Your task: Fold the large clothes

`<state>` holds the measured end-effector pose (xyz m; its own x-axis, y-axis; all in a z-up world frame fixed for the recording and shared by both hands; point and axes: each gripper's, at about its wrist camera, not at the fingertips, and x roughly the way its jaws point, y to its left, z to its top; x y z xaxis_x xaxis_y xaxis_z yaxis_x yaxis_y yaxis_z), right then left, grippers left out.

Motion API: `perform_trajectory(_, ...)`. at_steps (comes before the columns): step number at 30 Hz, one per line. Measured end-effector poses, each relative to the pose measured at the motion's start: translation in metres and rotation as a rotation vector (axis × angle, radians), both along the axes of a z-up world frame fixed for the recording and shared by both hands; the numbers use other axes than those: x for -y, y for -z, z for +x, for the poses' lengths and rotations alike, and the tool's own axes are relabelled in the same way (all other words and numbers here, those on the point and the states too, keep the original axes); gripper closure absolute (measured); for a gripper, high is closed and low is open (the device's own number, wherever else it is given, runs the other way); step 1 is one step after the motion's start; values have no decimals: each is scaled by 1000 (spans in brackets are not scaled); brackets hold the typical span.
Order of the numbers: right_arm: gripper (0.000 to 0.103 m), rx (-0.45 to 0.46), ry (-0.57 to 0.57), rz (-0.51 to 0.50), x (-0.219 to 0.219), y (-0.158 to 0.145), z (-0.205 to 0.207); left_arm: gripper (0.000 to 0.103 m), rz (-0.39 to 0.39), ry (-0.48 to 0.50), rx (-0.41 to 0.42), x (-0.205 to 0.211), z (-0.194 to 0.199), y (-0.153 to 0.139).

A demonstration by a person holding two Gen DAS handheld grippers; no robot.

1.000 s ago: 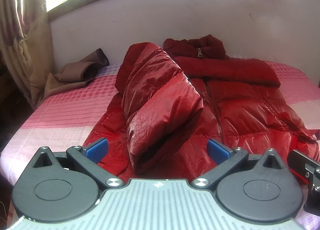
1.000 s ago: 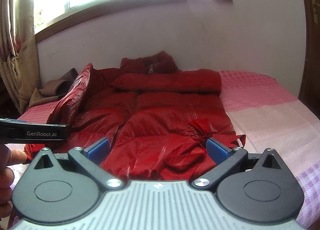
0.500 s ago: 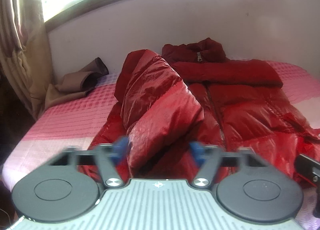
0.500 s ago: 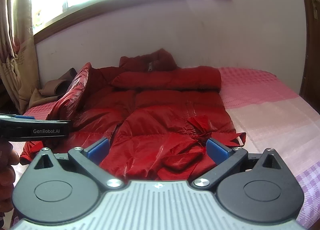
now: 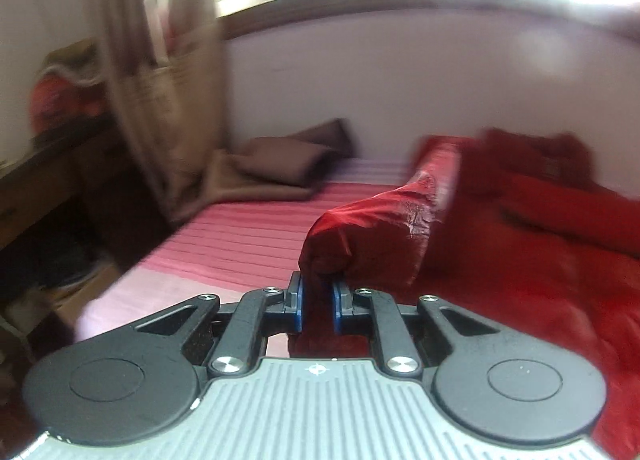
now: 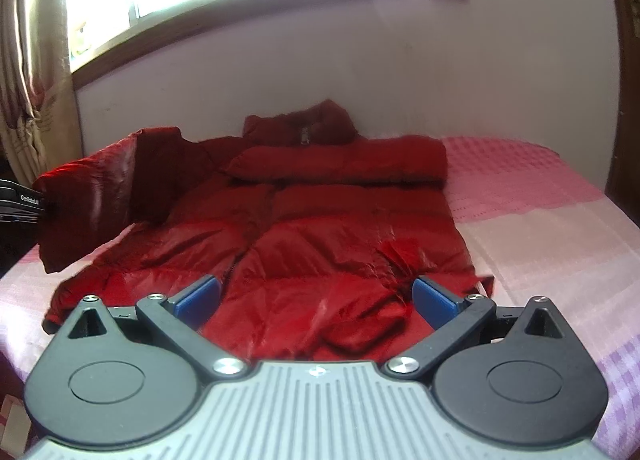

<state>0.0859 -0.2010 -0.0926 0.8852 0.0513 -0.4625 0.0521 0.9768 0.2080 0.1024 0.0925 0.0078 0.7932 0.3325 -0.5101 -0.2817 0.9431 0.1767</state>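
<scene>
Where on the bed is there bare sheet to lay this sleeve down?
Bare pink sheet runs between the red jacket and the bed's right edge. A narrower strip lies between the sleeve, the brown cloth and the curtain. The middle is crowded: the other sleeve lies folded across the chest. The left gripper is closing on the sleeve.

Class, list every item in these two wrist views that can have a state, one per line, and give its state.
Red quilted puffer jacket: spread front-up on the bed, zipped, one sleeve folded across the chest.
Other jacket sleeve: lifted off the bed, its cuff end between the left gripper's pads.
Left gripper: jaws closing on the sleeve.
Right gripper: open, holding nothing.
Brown blanket: crumpled by the wall.
Beige curtain: hanging, gathered aside.
</scene>
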Motion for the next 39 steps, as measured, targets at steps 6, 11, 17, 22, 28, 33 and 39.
perform_trajectory(6, 0, 70, -44, -78, -12, -22, 30, 87, 6, -205, 10, -71, 40, -6)
perform_trajectory(11, 0, 73, -75, -155, -28, -29, 88, 85, 19, -326, 2, -111, 64, -2)
perform_trajectory(17, 0, 84, -120, -266, -54, -23, 171, 41, -11, -311, 35, -111, 46, 5)
perform_trajectory(22, 0, 40, -154, -403, -92, 0, 245, 23, -51, -157, 42, -85, 17, 22)
perform_trajectory(28, 1, -47, -121, -575, -125, 36, 320, 17, -112, 6, -28, -65, -3, 50)
perform_trajectory(33, 88, -109, -115, -523, -99, 42, 348, 17, -96, 84, -89, -52, -4, 67)
perform_trajectory(39, 93, 69, 76, -366, 37, -12, 283, 11, -87, 109, -63, -55, -10, 63)
